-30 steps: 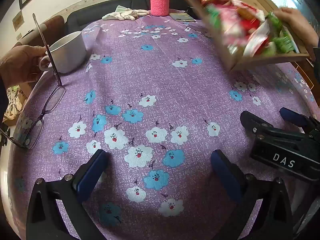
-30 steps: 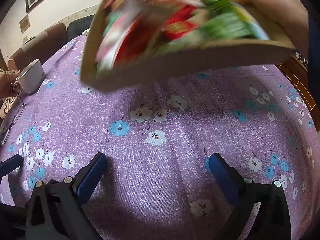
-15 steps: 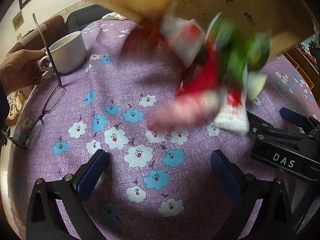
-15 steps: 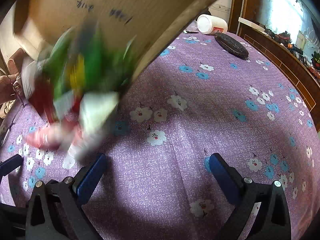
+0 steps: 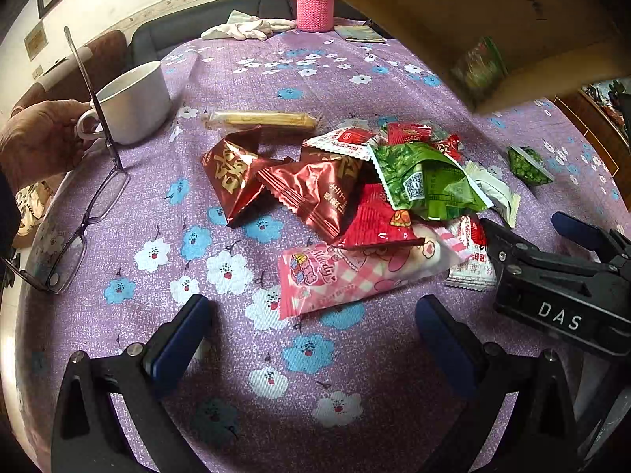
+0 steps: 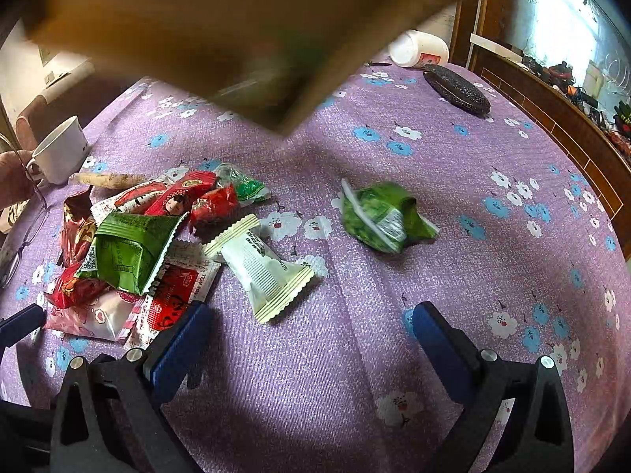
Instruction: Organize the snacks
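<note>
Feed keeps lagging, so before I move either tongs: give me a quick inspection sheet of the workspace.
Surface: purple floral tablecloth, round table.
Job's things: snack pile heaped centre; pink packet nearest the left tongs; white packet and green packet lie apart; wooden box tipped overhead, blurred.
Clutter: mug, glasses, pink bottle, dark case.
Grippers: left tongs open, empty; right tongs open, empty.
Cables: nothing seen.
Surroundings: bystander's hand on the mug handle.
</note>
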